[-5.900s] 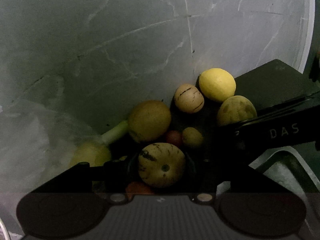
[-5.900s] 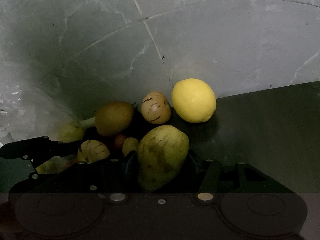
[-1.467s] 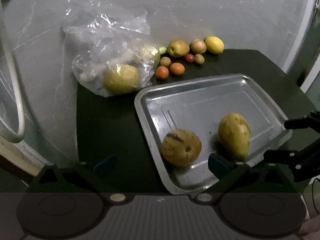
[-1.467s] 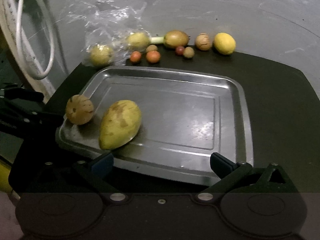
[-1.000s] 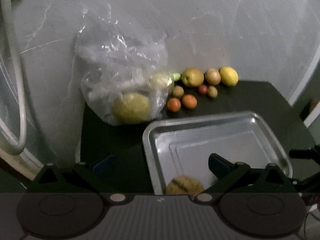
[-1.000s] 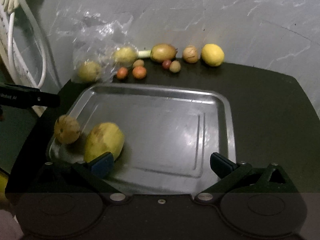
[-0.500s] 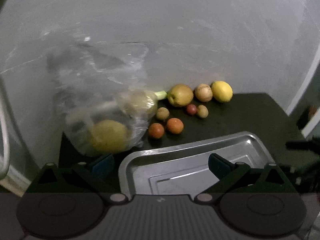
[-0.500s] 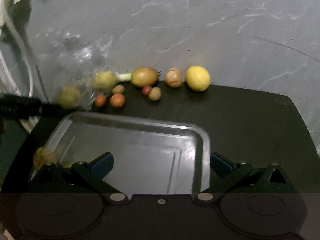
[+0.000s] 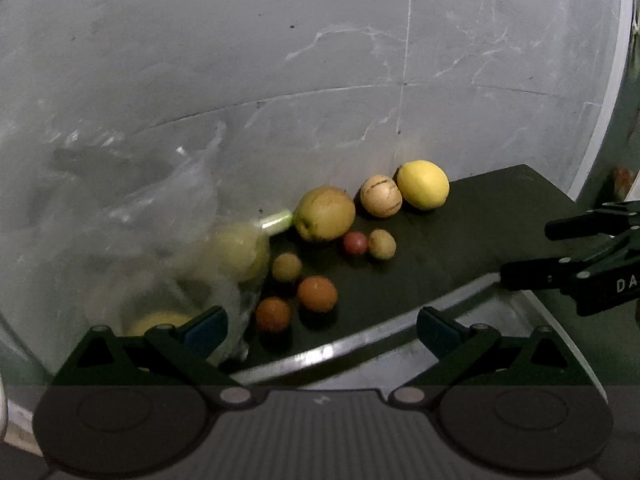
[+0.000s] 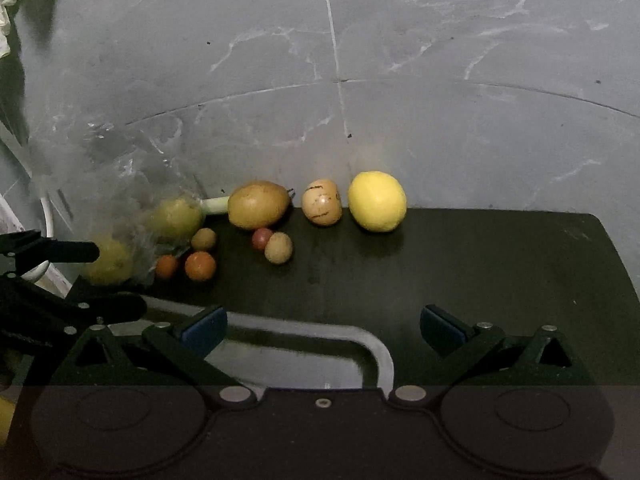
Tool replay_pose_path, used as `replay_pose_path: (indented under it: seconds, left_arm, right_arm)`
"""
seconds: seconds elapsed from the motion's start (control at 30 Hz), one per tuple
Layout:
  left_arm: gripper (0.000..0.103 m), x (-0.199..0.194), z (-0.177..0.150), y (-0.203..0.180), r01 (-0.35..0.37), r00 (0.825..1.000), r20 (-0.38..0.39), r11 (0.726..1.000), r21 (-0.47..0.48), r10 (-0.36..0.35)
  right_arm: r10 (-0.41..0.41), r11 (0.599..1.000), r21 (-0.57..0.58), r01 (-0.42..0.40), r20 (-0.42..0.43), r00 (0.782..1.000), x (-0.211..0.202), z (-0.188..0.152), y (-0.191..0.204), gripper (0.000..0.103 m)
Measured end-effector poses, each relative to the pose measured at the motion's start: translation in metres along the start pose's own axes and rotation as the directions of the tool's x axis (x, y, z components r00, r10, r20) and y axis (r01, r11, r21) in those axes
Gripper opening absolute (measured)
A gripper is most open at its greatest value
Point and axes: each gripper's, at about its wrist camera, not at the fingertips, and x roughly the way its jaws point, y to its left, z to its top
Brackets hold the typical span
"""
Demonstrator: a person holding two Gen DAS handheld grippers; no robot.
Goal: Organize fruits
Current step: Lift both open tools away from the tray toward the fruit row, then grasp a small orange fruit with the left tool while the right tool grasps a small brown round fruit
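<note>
Loose fruit lines the back of the dark table by the wall: a yellow lemon (image 9: 423,185) (image 10: 377,201), a striped pale melon (image 9: 380,195) (image 10: 321,202), a brownish pear (image 9: 324,213) (image 10: 258,205), two oranges (image 9: 317,293) (image 10: 200,265), a small red fruit (image 9: 355,243) (image 10: 262,238) and small tan fruits (image 10: 278,253). The metal tray (image 9: 360,344) (image 10: 376,348) lies near both grippers. My left gripper (image 9: 322,326) is open and empty over the tray's far edge. My right gripper (image 10: 322,326) is open and empty too.
A clear plastic bag (image 9: 168,240) (image 10: 120,220) at the left holds more yellow fruit. A grey marble wall (image 10: 360,80) stands right behind the fruit. White cable (image 10: 44,216) hangs at the far left. The table's right half (image 10: 500,264) is bare.
Both grippers have moved forward from the tray toward the fruit row at the wall. The melon and mango left in the tray have dropped out of view.
</note>
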Motion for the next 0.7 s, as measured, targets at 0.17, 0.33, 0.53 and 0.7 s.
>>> replay_pose_path:
  seconds: [0.17,0.33,0.53,0.7]
  left_arm:
    - [0.102,0.022,0.009,-0.004,-0.011,1.0,-0.022,0.999,0.032,0.012]
    - [0.102,0.042,0.012,-0.008,-0.03,0.999,-0.037,0.999,0.029,0.031]
    - [0.099,0.064,0.014,-0.012,-0.046,0.997,-0.062,0.999,0.017,0.047]
    - [0.095,0.072,0.014,-0.016,-0.031,0.997,-0.07,0.999,0.031,0.033]
  right_arm:
    - [0.035,0.999,-0.01,-0.035,0.004,0.999,0.022,0.014,-0.007,0.102]
    - [0.063,0.998,-0.003,-0.063,0.025,0.998,0.041,0.03,-0.006,0.102]
    - [0.088,0.994,-0.069,-0.088,-0.007,0.996,0.069,0.046,0.006,0.098]
    - [0.106,0.99,-0.087,-0.108,-0.032,0.994,0.083,0.05,0.011,0.089]
